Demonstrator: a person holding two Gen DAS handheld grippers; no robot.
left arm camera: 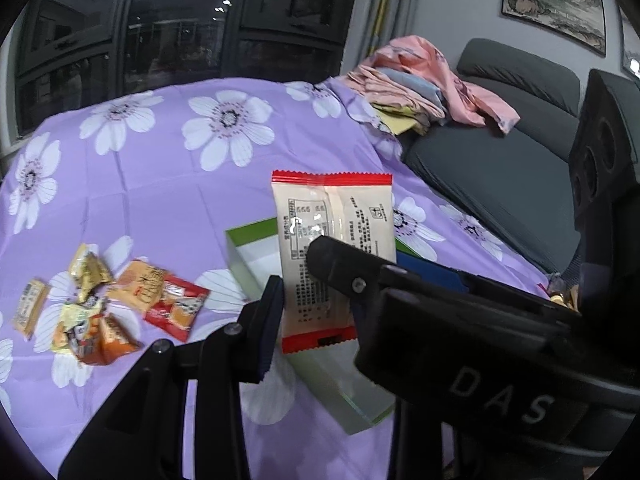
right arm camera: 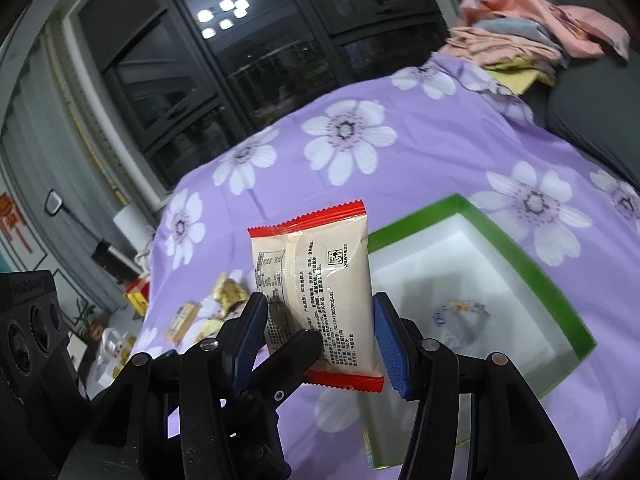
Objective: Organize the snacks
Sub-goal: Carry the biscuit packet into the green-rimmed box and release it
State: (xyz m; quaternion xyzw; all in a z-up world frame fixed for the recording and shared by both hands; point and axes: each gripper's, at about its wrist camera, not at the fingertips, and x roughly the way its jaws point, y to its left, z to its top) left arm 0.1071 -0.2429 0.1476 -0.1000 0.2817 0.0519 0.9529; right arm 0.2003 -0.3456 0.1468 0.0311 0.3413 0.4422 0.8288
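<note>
A cream snack packet with red ends (left arm camera: 332, 256) (right arm camera: 320, 300) is held upright in the air above the purple flowered cloth. Both grippers meet at it. My left gripper (left arm camera: 316, 304) has its fingers against the packet's sides. My right gripper (right arm camera: 320, 336) straddles the packet with its blue pads beside both edges; the left gripper's black finger (right arm camera: 292, 356) crosses in front. A green-rimmed white box (right arm camera: 516, 252) (left arm camera: 248, 248) lies just behind, holding one pale wrapped snack (right arm camera: 460, 312). A pile of several snack packets (left arm camera: 116, 300) lies to the left on the cloth.
A grey sofa (left arm camera: 500, 160) stands on the right with folded pink and yellow cloths (left arm camera: 420, 80) on it. Dark windows (left arm camera: 160, 40) are behind. The right gripper's body (left arm camera: 600, 184) fills the right of the left wrist view.
</note>
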